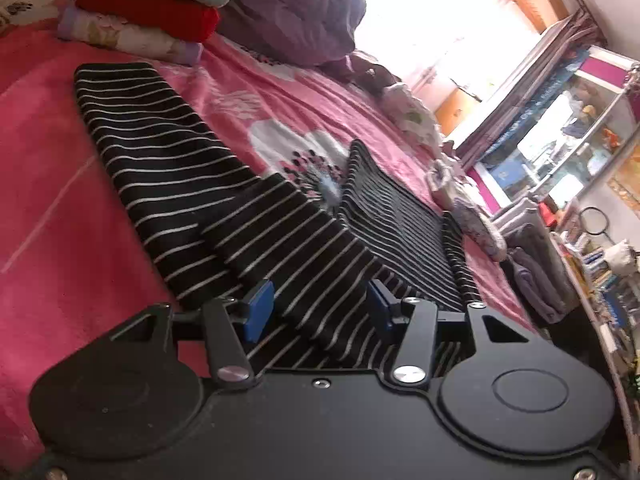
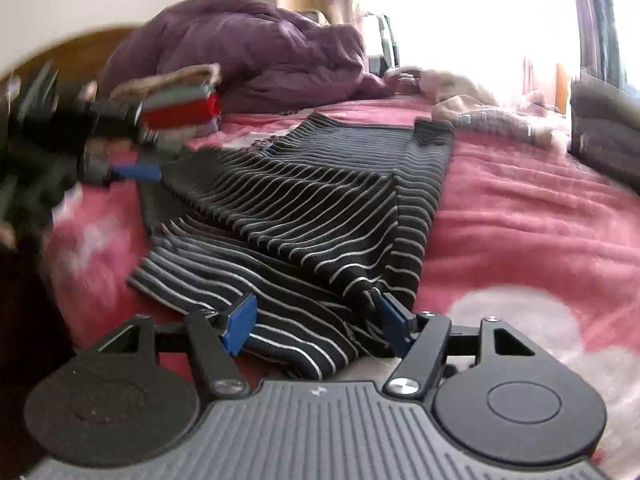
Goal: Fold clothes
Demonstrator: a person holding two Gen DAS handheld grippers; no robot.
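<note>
Striped top (image 2: 320,208) lies half-folded on the pink bed (image 2: 520,216). Left gripper (image 1: 316,312) and right gripper (image 2: 316,324) straddle its near edge — jaws partly open, gripping nothing, likely lining up the next fold.

We see both tongs angled downward, jaws apart. The left tongs (image 1: 320,306) stand open, blue pads (image 1: 260,310) clear on both sides. The right tongs (image 2: 316,324) gape wider (the left one blurs at their view's edge).
</note>
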